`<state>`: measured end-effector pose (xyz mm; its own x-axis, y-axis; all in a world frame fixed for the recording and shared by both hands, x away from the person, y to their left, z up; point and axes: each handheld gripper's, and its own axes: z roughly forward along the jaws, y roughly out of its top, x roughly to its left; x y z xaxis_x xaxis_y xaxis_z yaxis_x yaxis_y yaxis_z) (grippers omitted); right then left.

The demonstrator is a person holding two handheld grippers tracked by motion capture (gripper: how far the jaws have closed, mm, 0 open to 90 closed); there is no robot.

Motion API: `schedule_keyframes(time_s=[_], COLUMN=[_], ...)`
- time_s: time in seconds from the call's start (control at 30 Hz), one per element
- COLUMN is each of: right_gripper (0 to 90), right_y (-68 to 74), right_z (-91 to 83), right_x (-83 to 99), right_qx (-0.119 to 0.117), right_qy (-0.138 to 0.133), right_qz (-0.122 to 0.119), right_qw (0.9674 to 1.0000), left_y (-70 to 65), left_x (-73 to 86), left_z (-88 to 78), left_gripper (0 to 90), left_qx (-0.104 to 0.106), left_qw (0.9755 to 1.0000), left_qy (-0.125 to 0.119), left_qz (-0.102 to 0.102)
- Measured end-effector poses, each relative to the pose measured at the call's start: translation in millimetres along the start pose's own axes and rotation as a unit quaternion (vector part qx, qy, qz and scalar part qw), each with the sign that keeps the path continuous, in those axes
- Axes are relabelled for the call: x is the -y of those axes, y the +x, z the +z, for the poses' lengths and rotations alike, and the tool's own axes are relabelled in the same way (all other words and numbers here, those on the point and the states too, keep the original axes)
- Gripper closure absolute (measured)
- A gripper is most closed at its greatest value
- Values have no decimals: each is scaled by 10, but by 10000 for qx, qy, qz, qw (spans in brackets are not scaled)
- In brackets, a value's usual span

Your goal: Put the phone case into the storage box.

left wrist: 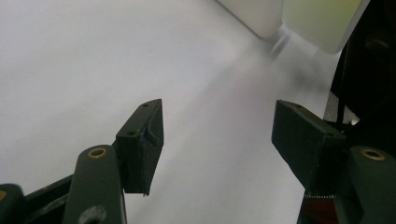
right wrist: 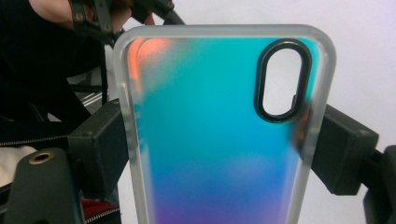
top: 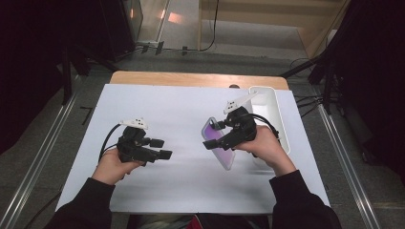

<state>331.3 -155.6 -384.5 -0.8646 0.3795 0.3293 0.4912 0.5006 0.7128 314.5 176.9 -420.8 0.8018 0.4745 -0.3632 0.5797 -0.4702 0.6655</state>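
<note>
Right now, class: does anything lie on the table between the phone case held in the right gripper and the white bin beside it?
Nothing visible does. The right gripper is shut on the phone case, and the white bin sits just to its right, with the right hand and bare white table cover between.

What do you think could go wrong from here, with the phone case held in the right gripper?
1. The right gripper grips the phone case by its smooth side edges, so the case might slip or twist out.
2. The white bin stands just behind that hand; a backward swing could knock it.
3. The left gripper is open and empty, giving no support.
</note>
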Motion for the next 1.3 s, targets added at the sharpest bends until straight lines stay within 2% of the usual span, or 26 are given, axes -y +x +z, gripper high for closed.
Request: schedule_keyframes(time_s=[0.17,0.33,0.37,0.57,0.7,0.97,1.13,1.3], right_gripper=[154,154,154,154,154,154,154,154], right_y=[-7,-30,-33,-35,-40,-46,-73,-88], right_z=[-56,-98,-107,-150,-211,-358,-465,-558], right_x=[4,4,5,5,-17,-32,-28,-31], right_qx=[32,43,42,91,94,467,606,765], right_qy=[-51,-91,-101,-109,-132,-138,-232,-305], right_qz=[40,201,272,347,556,774,928,1009], right_qw=[10000,9997,9996,9993,9983,9958,9936,9915], left_y=[-4,3,8,6,-14,-1,1,5], left_x=[90,163,174,271,314,402,431,454], left_z=[15,-16,-17,-15,-31,-54,-67,-73], left_gripper=[342,342,342,341,341,341,300,300], left_qx=[-153,-109,-112,-135,-165,-183,-186,-182], left_qw=[9998,9999,9999,9999,9998,9998,9998,9998], left_qy=[47,-40,-23,87,79,85,96,66], left_qz=[107,54,72,41,76,29,-23,-65])
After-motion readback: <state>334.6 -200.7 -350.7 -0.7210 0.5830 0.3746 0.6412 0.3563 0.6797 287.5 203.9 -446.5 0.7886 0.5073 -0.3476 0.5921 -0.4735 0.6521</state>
